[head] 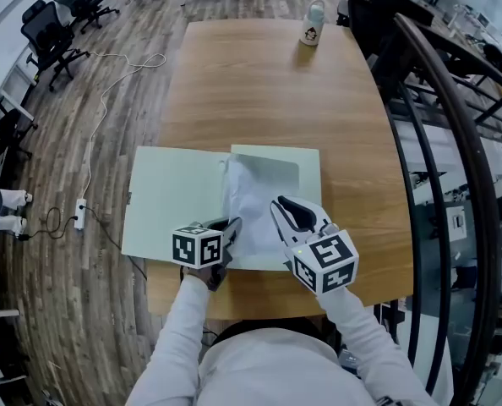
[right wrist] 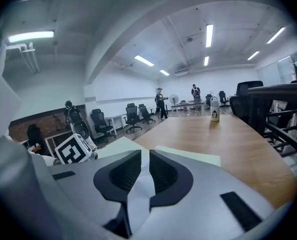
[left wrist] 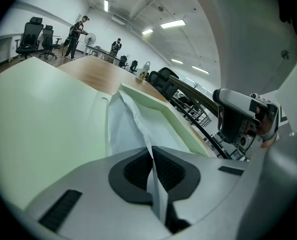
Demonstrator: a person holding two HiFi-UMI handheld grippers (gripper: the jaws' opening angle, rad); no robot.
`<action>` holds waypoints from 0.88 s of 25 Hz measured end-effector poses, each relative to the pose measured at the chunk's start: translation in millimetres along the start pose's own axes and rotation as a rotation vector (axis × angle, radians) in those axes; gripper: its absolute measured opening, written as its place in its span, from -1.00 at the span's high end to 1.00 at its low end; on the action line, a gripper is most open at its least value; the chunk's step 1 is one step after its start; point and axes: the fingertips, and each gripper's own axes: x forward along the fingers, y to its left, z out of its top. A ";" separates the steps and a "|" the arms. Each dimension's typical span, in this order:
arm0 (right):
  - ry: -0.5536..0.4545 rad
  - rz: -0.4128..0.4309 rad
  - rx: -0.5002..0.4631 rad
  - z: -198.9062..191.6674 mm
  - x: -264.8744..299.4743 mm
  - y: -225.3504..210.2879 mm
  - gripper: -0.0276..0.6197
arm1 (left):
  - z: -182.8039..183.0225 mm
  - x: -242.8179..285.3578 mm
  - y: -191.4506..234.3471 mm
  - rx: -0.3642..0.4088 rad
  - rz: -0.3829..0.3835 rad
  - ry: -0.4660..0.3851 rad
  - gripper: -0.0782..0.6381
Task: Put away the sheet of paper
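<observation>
A pale green folder lies open at the near edge of the wooden table. On it a white sheet of paper bulges up in a ridge. My left gripper is shut on the sheet's near edge; in the left gripper view the paper runs straight into the closed pads. My right gripper sits at the sheet's right side. Its jaws stand a narrow gap apart, with white paper showing in the gap. The left gripper's marker cube shows in the right gripper view.
A white bottle stands at the table's far end. Black office chairs stand at far left, and a black chair and dark railing run along the right side. A cable and power strip lie on the floor at left.
</observation>
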 end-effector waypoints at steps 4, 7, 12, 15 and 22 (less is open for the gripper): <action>-0.002 -0.013 0.022 -6.6 -11.9 -1.8 0.68 | 0.9 3.7 -5.9 0.009 -0.005 0.008 0.73; -0.003 -0.023 0.039 -10.7 -19.5 -3.8 0.69 | 1.5 7.0 -10.4 0.019 -0.010 0.022 0.73; -0.007 -0.033 0.050 -14.2 -29.3 -3.1 0.69 | -0.7 11.2 -17.6 0.038 -0.013 0.049 0.73; -0.011 -0.040 0.058 -16.2 -33.5 -2.1 0.69 | -2.3 12.3 -20.1 0.056 -0.012 0.063 0.73; -0.008 -0.048 0.072 -24.5 -41.1 -5.2 0.69 | -2.5 15.5 -23.1 0.105 0.021 0.073 0.72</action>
